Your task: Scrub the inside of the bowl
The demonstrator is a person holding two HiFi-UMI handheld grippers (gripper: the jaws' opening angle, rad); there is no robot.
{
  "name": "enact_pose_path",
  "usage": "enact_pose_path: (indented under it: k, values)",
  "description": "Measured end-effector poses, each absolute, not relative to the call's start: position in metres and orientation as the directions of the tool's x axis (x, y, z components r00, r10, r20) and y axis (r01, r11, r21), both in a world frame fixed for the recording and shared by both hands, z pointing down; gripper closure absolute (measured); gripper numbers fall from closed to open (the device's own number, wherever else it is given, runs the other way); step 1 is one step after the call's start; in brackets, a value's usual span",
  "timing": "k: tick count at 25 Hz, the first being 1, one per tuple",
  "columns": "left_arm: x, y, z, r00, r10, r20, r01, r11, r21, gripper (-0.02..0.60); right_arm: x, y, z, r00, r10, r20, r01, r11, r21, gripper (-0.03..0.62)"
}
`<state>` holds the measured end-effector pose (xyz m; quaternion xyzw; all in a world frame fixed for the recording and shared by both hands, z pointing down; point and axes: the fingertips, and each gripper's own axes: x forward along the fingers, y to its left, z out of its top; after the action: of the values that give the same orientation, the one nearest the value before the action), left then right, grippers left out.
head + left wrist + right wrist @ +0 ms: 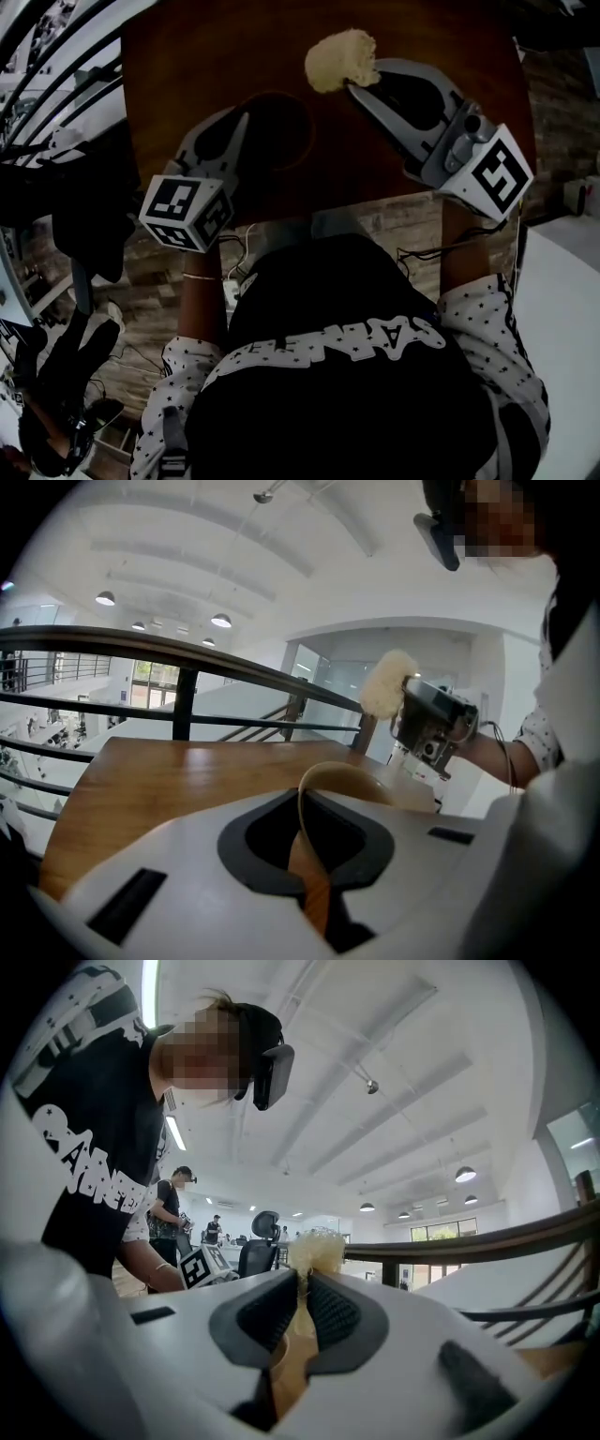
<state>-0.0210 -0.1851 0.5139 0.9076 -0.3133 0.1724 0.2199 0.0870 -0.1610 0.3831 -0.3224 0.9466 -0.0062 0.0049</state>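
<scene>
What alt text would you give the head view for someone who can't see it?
Seen from above, a person holds two grippers over a brown table: the left gripper clamps the rim of a dark bowl, and the right gripper pinches a pale fluffy scrubber beside it.

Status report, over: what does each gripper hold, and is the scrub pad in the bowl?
Left gripper shut on bowl rim. Right gripper shut on scrub pad. Pad apart from bowl, not yet inside. Nothing between them.
</scene>
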Motion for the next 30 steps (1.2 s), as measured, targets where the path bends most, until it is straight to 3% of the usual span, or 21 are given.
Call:
enact_pose_path:
  k: [30]
  values:
    - [-0.036, -0.177, 0.588, 0.683, -0.434, 0.587, -0.688, -0.653, 0.317, 0.558, 0.061, -0.152, 0.384, -0.871, -0.486, 0.073, -0.49, 0.871, -0.049, 0.549]
